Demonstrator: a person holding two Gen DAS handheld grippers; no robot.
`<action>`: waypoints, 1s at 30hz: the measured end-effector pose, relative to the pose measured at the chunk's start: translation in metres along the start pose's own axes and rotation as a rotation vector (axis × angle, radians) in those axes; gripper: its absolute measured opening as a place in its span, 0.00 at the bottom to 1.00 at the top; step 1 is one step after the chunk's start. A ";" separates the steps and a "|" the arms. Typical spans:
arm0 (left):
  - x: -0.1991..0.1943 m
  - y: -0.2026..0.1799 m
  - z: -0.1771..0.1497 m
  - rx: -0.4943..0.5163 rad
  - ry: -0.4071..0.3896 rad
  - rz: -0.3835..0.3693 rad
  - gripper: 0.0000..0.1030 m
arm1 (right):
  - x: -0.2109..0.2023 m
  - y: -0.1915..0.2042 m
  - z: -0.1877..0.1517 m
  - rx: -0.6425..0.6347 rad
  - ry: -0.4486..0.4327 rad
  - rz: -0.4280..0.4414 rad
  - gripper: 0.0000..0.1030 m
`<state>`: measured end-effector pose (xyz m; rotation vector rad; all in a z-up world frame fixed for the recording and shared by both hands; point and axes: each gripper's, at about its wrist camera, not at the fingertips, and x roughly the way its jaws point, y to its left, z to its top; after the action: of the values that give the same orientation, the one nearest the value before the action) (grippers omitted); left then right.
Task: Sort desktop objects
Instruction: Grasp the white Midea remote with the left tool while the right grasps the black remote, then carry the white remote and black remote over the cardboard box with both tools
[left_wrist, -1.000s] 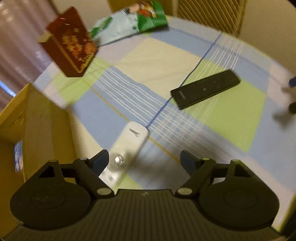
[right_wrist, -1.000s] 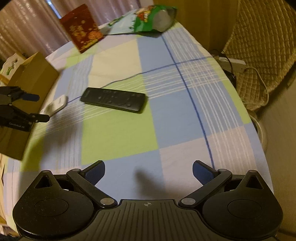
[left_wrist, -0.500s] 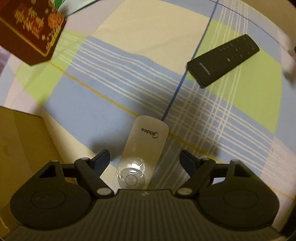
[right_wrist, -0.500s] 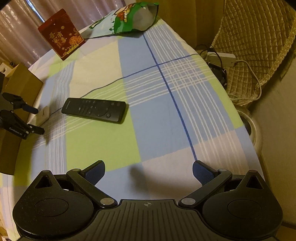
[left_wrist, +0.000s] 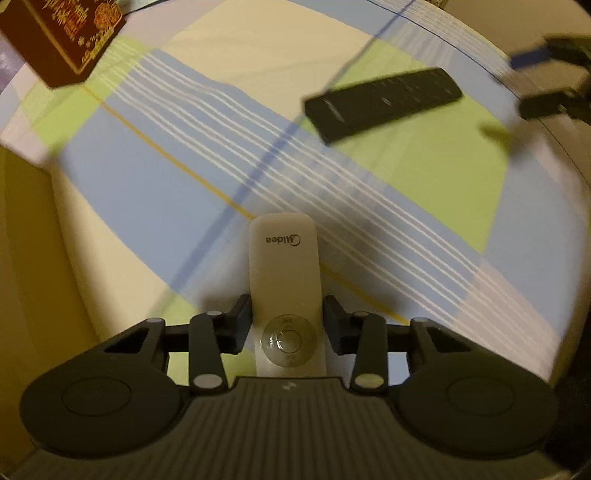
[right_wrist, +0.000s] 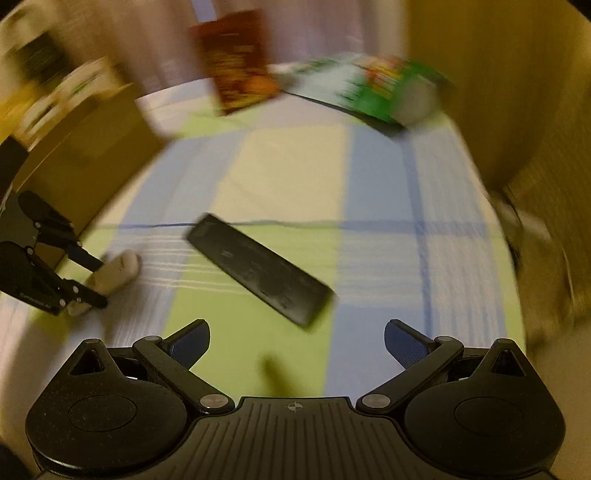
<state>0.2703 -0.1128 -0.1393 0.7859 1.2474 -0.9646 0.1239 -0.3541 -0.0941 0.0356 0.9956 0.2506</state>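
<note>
The left gripper (left_wrist: 287, 314) has dropped over the white remote (left_wrist: 284, 280), jaws closing on it; pickup is starting. The right gripper (right_wrist: 297, 343) is swinging toward the black remote (right_wrist: 258, 269), jaws wide open.

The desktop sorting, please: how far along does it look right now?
Nothing looks sorted yet. In hand: the left gripper is closing, its fingers straddling the white remote. Left: the black remote, red packet and green bag lie on the tablecloth; the right gripper is open and empty.
</note>
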 end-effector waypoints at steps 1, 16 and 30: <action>-0.003 -0.008 -0.007 -0.021 -0.003 0.005 0.35 | 0.006 0.004 0.005 -0.068 -0.003 0.019 1.00; -0.029 -0.059 -0.106 -0.510 -0.055 0.127 0.35 | 0.101 0.024 0.045 -0.352 0.039 0.170 0.73; -0.027 -0.072 -0.108 -0.590 -0.120 0.176 0.45 | 0.053 0.072 -0.019 -0.290 0.086 0.029 0.37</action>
<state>0.1597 -0.0410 -0.1295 0.3574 1.2448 -0.4518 0.1216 -0.2737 -0.1382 -0.2267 1.0366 0.4239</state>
